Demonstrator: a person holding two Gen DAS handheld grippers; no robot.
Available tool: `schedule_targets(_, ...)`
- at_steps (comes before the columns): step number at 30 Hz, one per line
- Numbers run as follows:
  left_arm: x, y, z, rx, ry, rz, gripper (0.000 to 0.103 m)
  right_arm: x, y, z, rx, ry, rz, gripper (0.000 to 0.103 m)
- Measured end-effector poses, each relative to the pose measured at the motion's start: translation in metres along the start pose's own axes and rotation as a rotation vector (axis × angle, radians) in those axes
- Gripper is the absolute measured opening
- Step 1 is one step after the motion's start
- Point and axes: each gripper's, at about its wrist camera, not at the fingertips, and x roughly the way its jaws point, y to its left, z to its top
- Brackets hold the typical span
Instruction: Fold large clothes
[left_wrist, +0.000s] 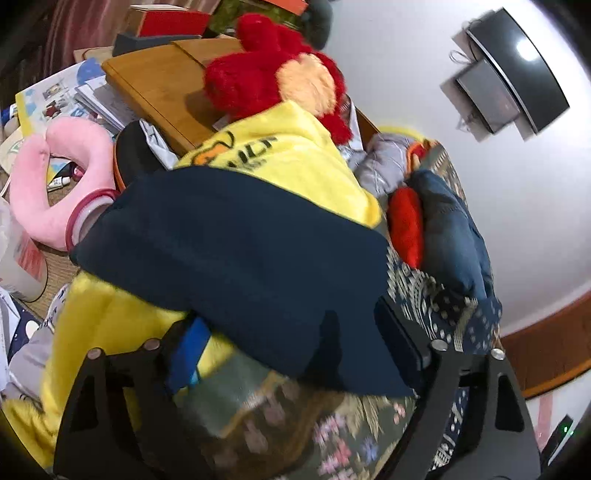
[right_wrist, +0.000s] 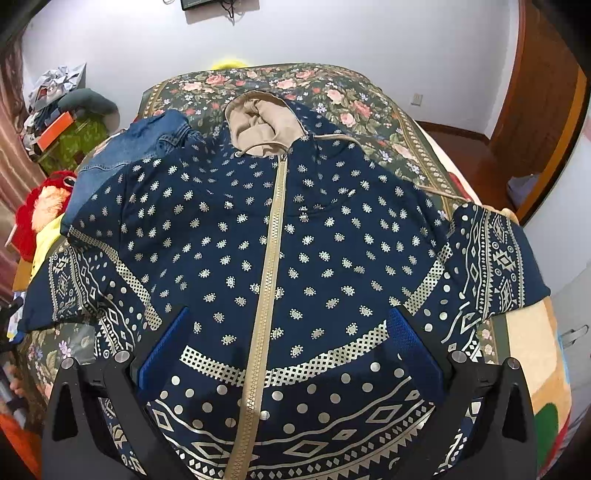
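So the navy zip hoodie (right_wrist: 280, 258) is spread flat, face up on my floral bedspread (right_wrist: 354, 96), hood at 12 o'clock, ready for folding. My right gripper (right_wrist: 288, 354) hovers wide open over the hem, empty. My left gripper (left_wrist: 291, 354) straddles the plain navy cuff, not pinching.

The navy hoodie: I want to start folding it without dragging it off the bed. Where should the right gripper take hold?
Grip the navy hoodie at its bottom hem, coming from the near edge. It lies flat and zipped, hood away, hem nearest the open right gripper. The thin free edge there probably pinches easily; the flat chest offers none.
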Motion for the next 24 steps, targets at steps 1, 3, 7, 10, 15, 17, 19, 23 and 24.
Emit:
schedule_targets(1, 0.001, 0.001, 0.002, 0.002, -0.011, 0.01, 0.081, 0.001, -0.001, 0.001, 0.006, 0.006, 0.006, 0.103)
schedule_targets(3, 0.005, 0.002, 0.007, 0.005, -0.022, 0.046, 0.068, 0.001, -0.004, 0.001, 0.018, 0.011, 0.019, 0.103)
schedule_targets(7, 0.009, 0.001, 0.014, 0.026, -0.045, 0.162, 0.041, -0.003, -0.01, 0.002, 0.054, 0.012, 0.054, 0.103)
schedule_targets(10, 0.009, -0.009, 0.019, 0.075, -0.057, 0.244, 0.028, -0.01, -0.015, 0.003, 0.07, 0.004, 0.075, 0.103)
schedule_targets(15, -0.015, -0.048, 0.026, 0.19, -0.13, 0.304, 0.012, -0.025, -0.027, 0.006, 0.084, -0.025, 0.091, 0.103)
schedule_targets(17, -0.031, -0.072, 0.03, 0.234, -0.176, 0.272, 0.01, -0.031, -0.032, 0.008, 0.087, -0.037, 0.098, 0.103)
schedule_targets(19, -0.048, -0.1, 0.033, 0.275, -0.217, 0.222, 0.01, -0.037, -0.038, 0.009, 0.087, -0.05, 0.106, 0.103)
schedule_targets(23, -0.079, -0.16, 0.034, 0.355, -0.284, 0.107, 0.008, -0.044, -0.048, 0.013, 0.074, -0.074, 0.112, 0.103)
schedule_targets(24, -0.084, -0.174, 0.033, 0.373, -0.294, 0.079, 0.008, -0.046, -0.05, 0.014, 0.071, -0.081, 0.111, 0.103)
